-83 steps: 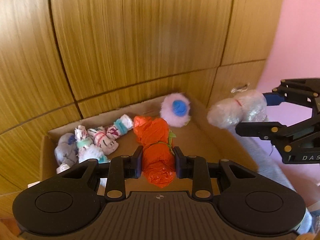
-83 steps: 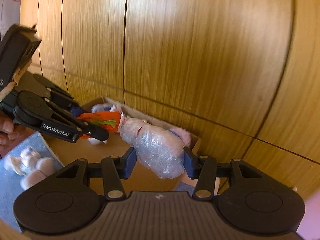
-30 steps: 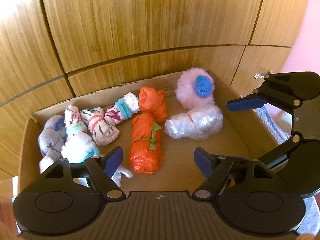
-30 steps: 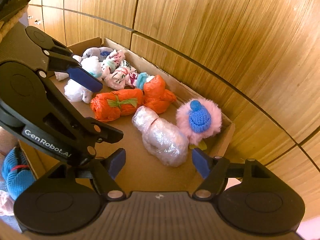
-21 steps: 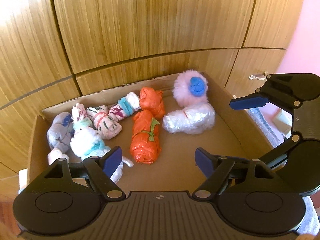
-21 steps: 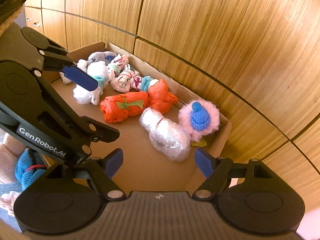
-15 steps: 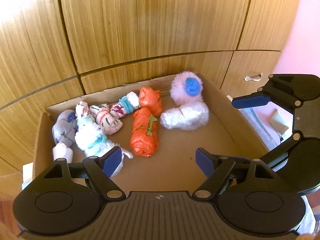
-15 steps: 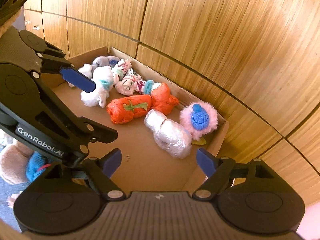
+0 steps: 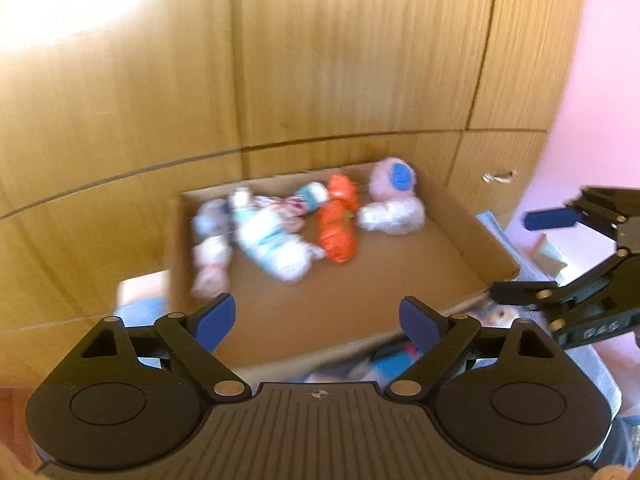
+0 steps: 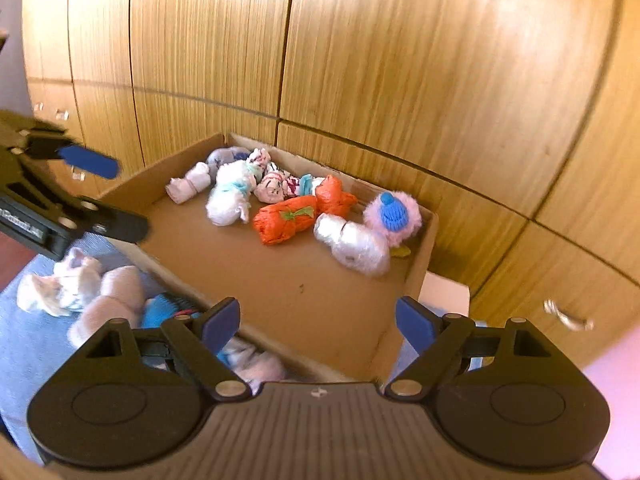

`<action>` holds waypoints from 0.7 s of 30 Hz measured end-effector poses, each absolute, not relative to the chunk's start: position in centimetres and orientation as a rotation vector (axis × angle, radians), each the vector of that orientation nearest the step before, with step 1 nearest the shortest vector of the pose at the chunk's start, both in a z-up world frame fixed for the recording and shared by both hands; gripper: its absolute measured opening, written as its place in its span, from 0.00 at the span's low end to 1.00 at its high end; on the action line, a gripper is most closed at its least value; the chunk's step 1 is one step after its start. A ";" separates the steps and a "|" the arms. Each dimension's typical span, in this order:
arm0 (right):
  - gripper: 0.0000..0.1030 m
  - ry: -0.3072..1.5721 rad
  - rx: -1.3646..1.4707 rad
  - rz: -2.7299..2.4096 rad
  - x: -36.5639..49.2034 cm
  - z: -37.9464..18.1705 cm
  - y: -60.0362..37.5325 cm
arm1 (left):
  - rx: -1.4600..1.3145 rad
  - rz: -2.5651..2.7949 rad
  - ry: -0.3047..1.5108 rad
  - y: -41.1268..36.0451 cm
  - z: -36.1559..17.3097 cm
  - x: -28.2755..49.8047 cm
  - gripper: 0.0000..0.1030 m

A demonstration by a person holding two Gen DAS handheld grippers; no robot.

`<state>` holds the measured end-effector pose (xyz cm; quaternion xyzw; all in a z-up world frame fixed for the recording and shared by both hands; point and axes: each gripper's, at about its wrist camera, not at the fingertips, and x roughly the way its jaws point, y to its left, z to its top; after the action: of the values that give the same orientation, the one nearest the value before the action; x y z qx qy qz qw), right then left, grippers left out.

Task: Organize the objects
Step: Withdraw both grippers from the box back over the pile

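**Box against the cabinets, bundles along its far side**

I've got the cardboard box [image 10: 280,276] sitting right against the wooden cabinets [image 10: 400,60] behind it. Inside, a row of bundles [image 10: 244,184] runs along the far wall. At the right end, the fluffy ball [image 10: 394,214] lies farthest, the wrapped bundle [image 10: 352,246] just in front. Loose bundles [image 10: 80,288] lie outside, near left.

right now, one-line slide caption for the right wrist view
Right gripper, its jaws opening and empty, above a brown cardboard box holding an orange plastic-wrapped bundle beside a clear-wrapped bundle.
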<state>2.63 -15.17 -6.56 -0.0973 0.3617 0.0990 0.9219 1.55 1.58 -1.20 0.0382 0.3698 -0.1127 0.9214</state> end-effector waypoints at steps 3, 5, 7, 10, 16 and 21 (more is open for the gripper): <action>0.84 0.695 -0.133 0.225 -0.3 -6.9 -14.8 | 0.085 -0.188 0.710 3.6 -1.8 -2.2 0.96; 0.84 0.664 -0.090 0.249 -2.3 -7.6 -14.2 | 0.103 -0.164 0.682 4.6 -2.8 -4.3 0.98; 0.84 0.646 -0.073 0.278 -3.7 -8.5 -13.4 | 0.123 -0.159 0.664 5.5 -4.0 -6.2 0.98; 0.84 0.636 -0.087 0.315 -4.8 -10.2 -11.5 | 0.128 -0.165 0.645 6.6 -5.4 -8.3 0.98; 0.81 0.652 -0.134 0.353 -3.3 -13.0 -9.1 | 0.109 -0.205 0.683 6.6 -7.5 -9.0 0.96; 0.65 0.680 -0.147 0.330 -2.2 -14.8 -8.3 | 0.013 -0.261 0.752 6.2 -9.0 -8.4 0.84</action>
<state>-2.18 -8.30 -14.81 -0.0718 0.3316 0.1608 0.9268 -8.36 6.19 -8.95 0.0064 0.3660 -0.1272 0.9218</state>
